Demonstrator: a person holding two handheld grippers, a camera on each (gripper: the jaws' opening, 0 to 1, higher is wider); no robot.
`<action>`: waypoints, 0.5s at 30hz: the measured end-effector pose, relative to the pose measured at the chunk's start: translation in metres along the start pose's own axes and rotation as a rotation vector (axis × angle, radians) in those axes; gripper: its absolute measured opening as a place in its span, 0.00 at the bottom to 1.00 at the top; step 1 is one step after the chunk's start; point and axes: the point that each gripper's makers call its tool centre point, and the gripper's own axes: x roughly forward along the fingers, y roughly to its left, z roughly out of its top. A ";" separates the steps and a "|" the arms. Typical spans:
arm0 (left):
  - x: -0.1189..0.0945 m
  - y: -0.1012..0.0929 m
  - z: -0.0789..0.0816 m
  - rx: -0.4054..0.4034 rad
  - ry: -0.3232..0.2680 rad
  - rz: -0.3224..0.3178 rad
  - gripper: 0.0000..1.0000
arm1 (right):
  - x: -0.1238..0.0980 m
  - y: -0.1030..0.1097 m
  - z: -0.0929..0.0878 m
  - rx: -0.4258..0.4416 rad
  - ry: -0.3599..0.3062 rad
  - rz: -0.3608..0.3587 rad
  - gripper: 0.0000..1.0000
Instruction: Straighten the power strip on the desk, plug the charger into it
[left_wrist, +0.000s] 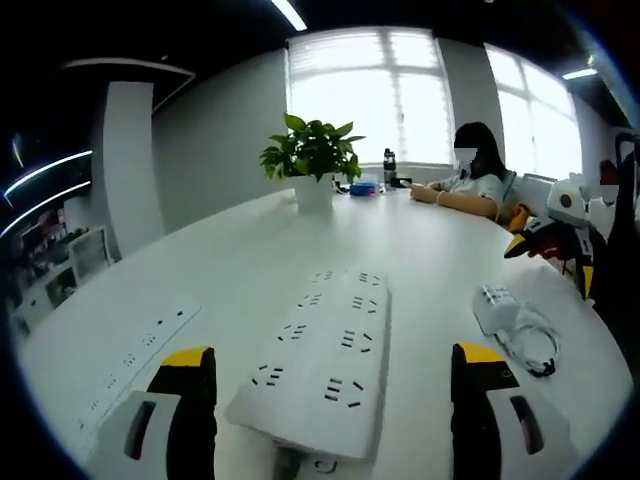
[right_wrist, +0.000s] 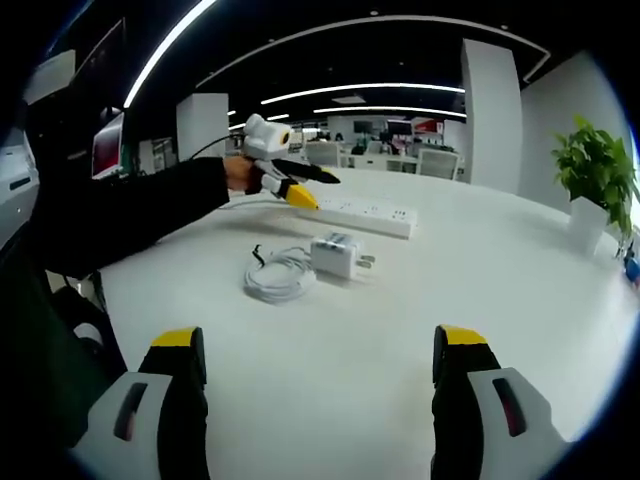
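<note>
Room: open office, white surface (left_wrist: 250, 260), potted plant (left_wrist: 312, 155), a person seated at the far side.
Power strip (left_wrist: 322, 360): straight ahead between the left gripper (left_wrist: 330, 400) fingers, long axis running away from them.
Charger (right_wrist: 337, 254): beside its coiled cable (right_wrist: 280, 274), ahead of the right gripper (right_wrist: 318, 375), near the strip.
Nearer arm: left to strip, right to charger.
Fingers: both pairs spread, empty.
Writing: none readable.

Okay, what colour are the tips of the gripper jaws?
Yellow tips on black jaws, clearest in the right gripper view.
</note>
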 end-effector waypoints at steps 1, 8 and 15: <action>-0.001 0.000 -0.001 0.000 -0.001 0.003 0.99 | 0.000 0.000 0.000 -0.001 0.002 -0.001 0.94; -0.015 0.009 -0.003 -0.033 -0.021 0.045 0.99 | -0.002 -0.001 0.005 -0.014 -0.002 -0.005 0.94; -0.033 0.005 -0.008 -0.052 -0.031 0.096 0.99 | 0.000 0.007 0.008 -0.019 -0.011 0.010 0.94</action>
